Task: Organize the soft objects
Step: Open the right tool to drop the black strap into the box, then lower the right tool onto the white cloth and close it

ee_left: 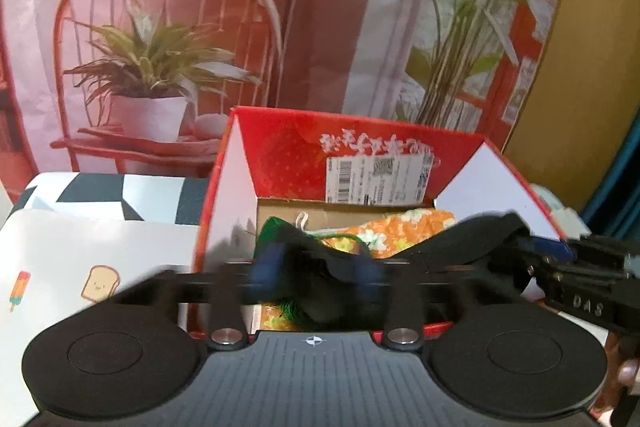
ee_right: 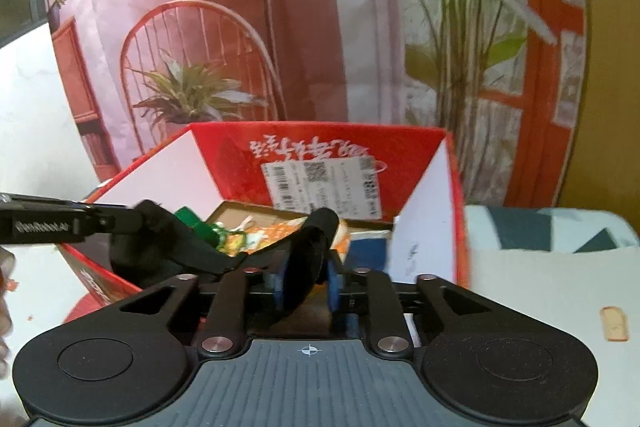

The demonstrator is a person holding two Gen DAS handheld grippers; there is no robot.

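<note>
A black soft cloth (ee_left: 472, 243) stretches between both grippers above the open red box (ee_left: 360, 147). My left gripper (ee_left: 316, 275) is shut on one end of it, blue pads pinching the fabric. My right gripper (ee_right: 306, 279) is shut on the other end (ee_right: 312, 247); it also shows in the left wrist view (ee_left: 560, 255) at the right. The left gripper shows in the right wrist view (ee_right: 100, 221) at the left. Inside the box (ee_right: 320, 147) lie an orange floral cloth (ee_left: 400, 231) and a green soft item (ee_left: 276, 227); both show in the right wrist view too, the orange cloth (ee_right: 272, 231) and the green item (ee_right: 200, 223).
The box has raised white side flaps (ee_left: 232, 195) and a shipping label (ee_left: 376, 179). It sits on a white mat with cartoon prints (ee_left: 80, 267) over a black-and-white patterned cloth (ee_left: 120, 191). A printed backdrop with chair and plants (ee_left: 168, 47) hangs close behind.
</note>
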